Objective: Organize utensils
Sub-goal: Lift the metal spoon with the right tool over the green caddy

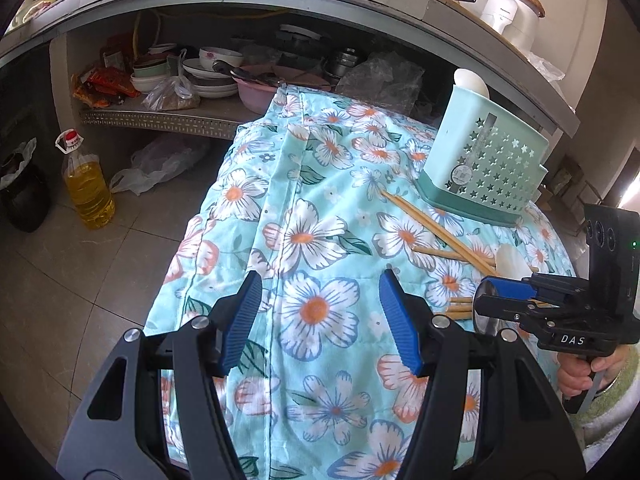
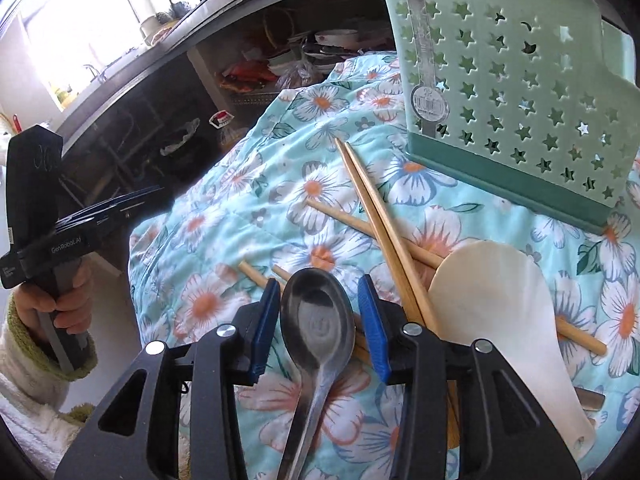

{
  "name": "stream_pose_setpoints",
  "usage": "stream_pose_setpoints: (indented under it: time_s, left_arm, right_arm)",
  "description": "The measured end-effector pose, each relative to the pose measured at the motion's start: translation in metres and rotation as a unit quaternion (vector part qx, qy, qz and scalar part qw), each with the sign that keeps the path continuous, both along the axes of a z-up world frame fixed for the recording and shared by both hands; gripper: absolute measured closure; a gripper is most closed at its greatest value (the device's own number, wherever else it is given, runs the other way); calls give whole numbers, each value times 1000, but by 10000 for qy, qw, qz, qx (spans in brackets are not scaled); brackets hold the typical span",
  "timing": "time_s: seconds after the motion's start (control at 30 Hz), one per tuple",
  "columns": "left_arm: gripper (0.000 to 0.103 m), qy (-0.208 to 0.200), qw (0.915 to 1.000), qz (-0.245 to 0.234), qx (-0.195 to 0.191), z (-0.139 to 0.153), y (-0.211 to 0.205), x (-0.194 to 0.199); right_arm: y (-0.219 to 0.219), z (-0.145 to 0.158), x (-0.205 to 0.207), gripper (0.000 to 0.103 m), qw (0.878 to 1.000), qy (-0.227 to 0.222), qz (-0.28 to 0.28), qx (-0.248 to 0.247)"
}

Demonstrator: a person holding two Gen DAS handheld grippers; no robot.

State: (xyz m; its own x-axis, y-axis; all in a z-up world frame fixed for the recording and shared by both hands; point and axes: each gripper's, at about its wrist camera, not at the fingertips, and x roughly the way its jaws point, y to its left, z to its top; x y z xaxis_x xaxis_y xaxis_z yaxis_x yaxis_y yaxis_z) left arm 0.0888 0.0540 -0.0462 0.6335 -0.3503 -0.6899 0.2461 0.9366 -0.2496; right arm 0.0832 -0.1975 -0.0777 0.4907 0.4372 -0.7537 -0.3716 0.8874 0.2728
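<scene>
A mint-green utensil holder (image 2: 508, 92) with star holes stands on a floral cloth (image 2: 248, 200); it also shows in the left wrist view (image 1: 486, 160), with a white utensil sticking out of its top. Several wooden chopsticks (image 2: 380, 224) lie crossed beside a white rice paddle (image 2: 504, 312). A metal spoon (image 2: 318, 320) lies between the jaws of my right gripper (image 2: 318, 292), which is open around its bowl. My left gripper (image 1: 318, 292) is open and empty above the cloth, left of the chopsticks (image 1: 432, 224).
A counter with a shelf of bowls and plates (image 1: 208, 76) runs behind the cloth. An oil bottle (image 1: 86, 184) and a dark bin (image 1: 22, 196) stand on the tiled floor at left. A white jar (image 1: 512, 12) sits on the counter.
</scene>
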Motion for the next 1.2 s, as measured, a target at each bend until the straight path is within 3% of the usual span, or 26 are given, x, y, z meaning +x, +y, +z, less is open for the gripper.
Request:
stream_pose_setpoints:
  time_s: [0.2,0.53,0.67,0.8,0.97,1.1,1.2]
  left_arm:
    - [45,41,10000,1,-38,-3,-1,-1]
    - [45,20,10000,19,-61,-3,-1,-1]
    - [45,22,10000,28,-81,-2,0,0]
    - [45,-17,10000,21,-82,0,0,0]
    - [45,-56,9999,60,-110,3,3,1]
    - [45,-81,9998,103,-125,5,2,1]
    - [45,-104,9998,139,-136,6,3,0]
  right_arm:
    - [9,4,-5,91,9988,-169,252,-393]
    - [10,21,-17,100,9962,-507,349,-610]
    - [0,45,-26,100,9946,-845,104,-594]
    - [-19,88,-32,101,9862,-1481,-274,-680]
    - [-56,165,-29,101,9509,-2699,-1066,-1076]
    - [-83,224,-18,101,9048,-3636,-1751,-1361]
    - [-92,247,-2,101,8629,-4187,-2187,-1798]
